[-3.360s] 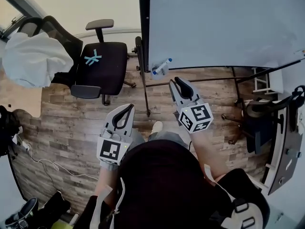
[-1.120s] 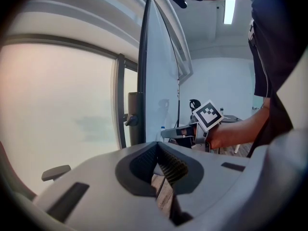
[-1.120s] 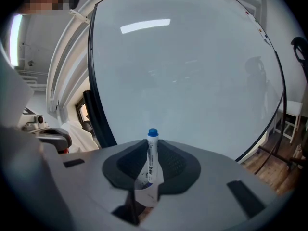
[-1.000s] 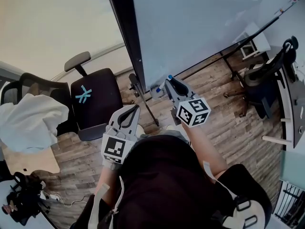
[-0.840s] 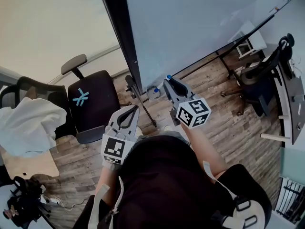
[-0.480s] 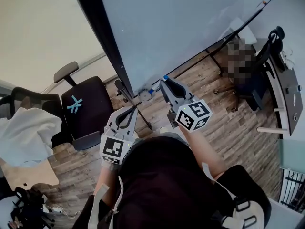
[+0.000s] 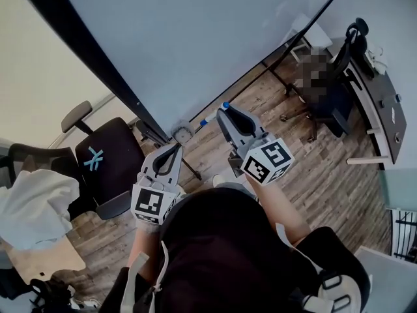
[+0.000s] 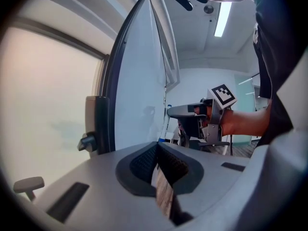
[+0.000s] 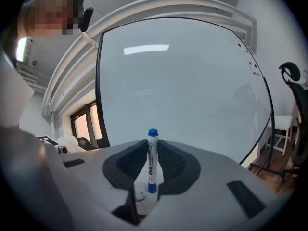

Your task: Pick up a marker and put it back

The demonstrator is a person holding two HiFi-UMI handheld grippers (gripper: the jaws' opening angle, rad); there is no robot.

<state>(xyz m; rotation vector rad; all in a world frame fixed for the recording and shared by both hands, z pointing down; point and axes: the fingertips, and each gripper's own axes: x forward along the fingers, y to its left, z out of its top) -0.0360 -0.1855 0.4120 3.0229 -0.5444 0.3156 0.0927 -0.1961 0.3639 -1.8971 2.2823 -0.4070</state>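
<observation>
A white marker with a blue cap (image 9: 152, 160) stands upright between the jaws of my right gripper (image 9: 150, 177), which is shut on its lower body. In the head view its blue cap (image 7: 225, 105) pokes past the right gripper (image 7: 229, 115), close to the lower edge of the big whiteboard (image 7: 195, 38). My left gripper (image 7: 172, 155) hangs lower and to the left, shut with nothing in it; in its own view its jaws meet (image 8: 161, 177) and the right gripper (image 8: 192, 115) shows ahead beside the whiteboard (image 8: 137, 95).
A small grey holder (image 7: 182, 134) sits at the board's bottom corner by the stand's leg. A black office chair (image 7: 107, 165) and a chair draped in white cloth (image 7: 32, 207) stand left. Another chair (image 7: 329, 93) and a dark desk (image 7: 384, 106) stand right, on wood flooring.
The marker lay on the board's ledge 3.4 s ago; now it is in my right gripper. Over the last second the head view swung, with the board filling more of it.
</observation>
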